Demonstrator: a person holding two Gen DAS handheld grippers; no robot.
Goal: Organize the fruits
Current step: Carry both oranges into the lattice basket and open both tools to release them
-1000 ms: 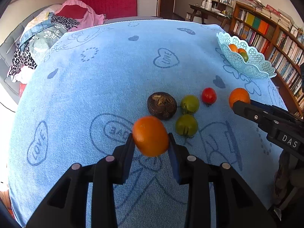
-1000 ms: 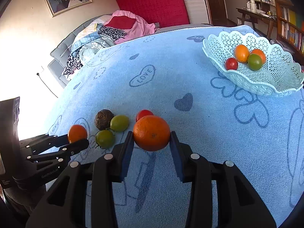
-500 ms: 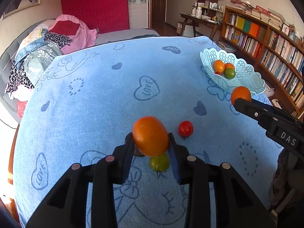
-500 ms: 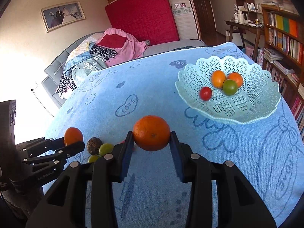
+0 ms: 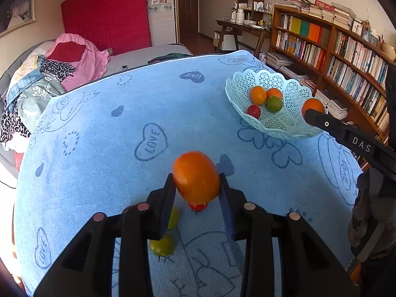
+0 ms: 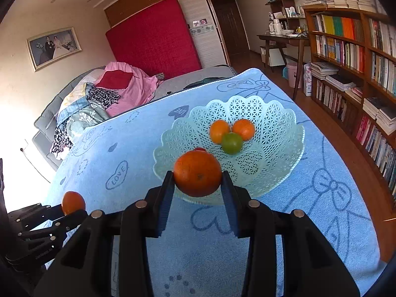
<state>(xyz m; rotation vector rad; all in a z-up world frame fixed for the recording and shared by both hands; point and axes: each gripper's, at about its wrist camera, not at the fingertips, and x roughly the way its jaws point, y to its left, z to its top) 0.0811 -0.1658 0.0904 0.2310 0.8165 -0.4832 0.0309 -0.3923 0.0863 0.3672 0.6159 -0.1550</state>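
My left gripper [image 5: 196, 180] is shut on an oval orange fruit [image 5: 190, 165], held above the blue cloth. Under it lie a red tomato [image 5: 198, 206] and two green fruits [image 5: 162, 246], partly hidden by the fingers. My right gripper [image 6: 197, 177] is shut on a round orange [image 6: 195, 168] just in front of the near rim of the pale lattice basket [image 6: 272, 123]. The basket holds two oranges [image 6: 219, 130], a green fruit [image 6: 231, 143] and a red tomato [image 5: 253, 111]. The left wrist view shows the right gripper [image 5: 313, 116] at the basket's right rim [image 5: 284, 131].
A blue heart-print cloth [image 5: 123, 148] covers the table. Bookshelves [image 6: 358, 61] stand close on the right beyond the table edge. A pile of clothes [image 5: 37, 81] lies on a sofa at the far left. A wooden desk [image 5: 245, 28] stands at the back.
Both grippers have risen and moved toward the basket, each still holding its fruit. The basket is nearer in both views, and the loose fruits have slid under the left gripper.
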